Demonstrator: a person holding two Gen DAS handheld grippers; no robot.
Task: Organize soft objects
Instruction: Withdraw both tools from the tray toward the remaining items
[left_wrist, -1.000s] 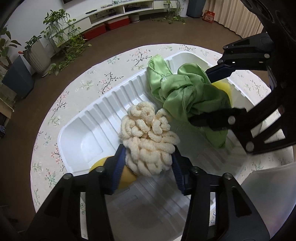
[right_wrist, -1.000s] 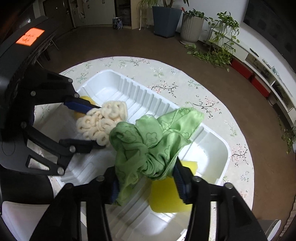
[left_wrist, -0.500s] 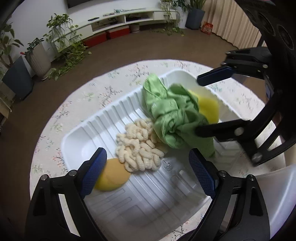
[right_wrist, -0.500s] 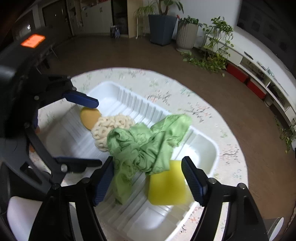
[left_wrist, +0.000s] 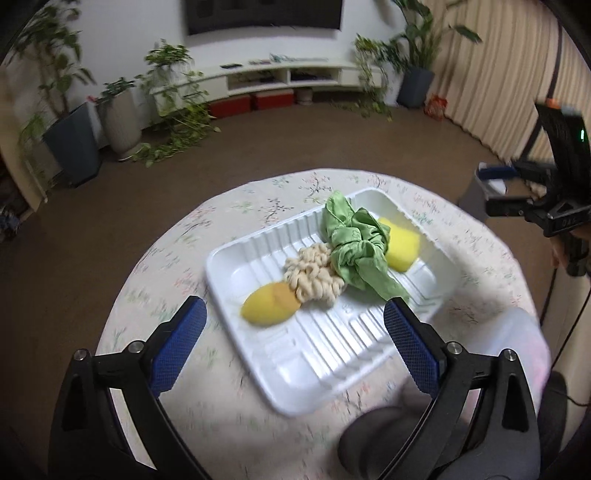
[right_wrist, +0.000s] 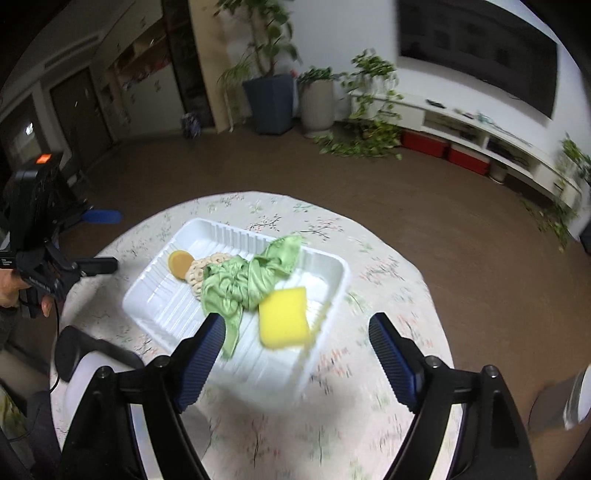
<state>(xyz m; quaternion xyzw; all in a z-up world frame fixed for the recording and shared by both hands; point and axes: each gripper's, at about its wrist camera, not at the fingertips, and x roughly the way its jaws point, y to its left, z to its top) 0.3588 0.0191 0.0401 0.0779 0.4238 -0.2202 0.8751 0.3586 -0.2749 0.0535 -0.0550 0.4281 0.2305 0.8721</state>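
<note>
A white ribbed tray (left_wrist: 221, 254) holds a cream loopy cloth (left_wrist: 312, 277), a crumpled green cloth (left_wrist: 356, 247), a yellow block sponge (left_wrist: 400, 243) and a round yellow-orange sponge (left_wrist: 267, 304). My left gripper (left_wrist: 291, 310) hovers above the tray's near side, jaws opening wide, nothing between them. The right gripper (right_wrist: 297, 325) hangs over the tray's (right_wrist: 147, 291) near corner, jaws opening, with the green cloth (right_wrist: 240, 280) and yellow sponge (right_wrist: 284, 317) lying loose below. Each gripper shows in the other's view, off the tray's side: the right (left_wrist: 495, 188), the left (right_wrist: 107, 240).
The tray sits on a round table with a floral cloth (left_wrist: 258, 206). A white and dark chair-like shape (left_wrist: 509, 343) is at the table's near edge. A person's hand (right_wrist: 7, 291) holds the left tool. Potted plants and a low white shelf stand far off on the brown floor.
The left gripper let go of the cream cloth and the right let go of the green cloth. Both opened wide and drew back and up from the tray.
</note>
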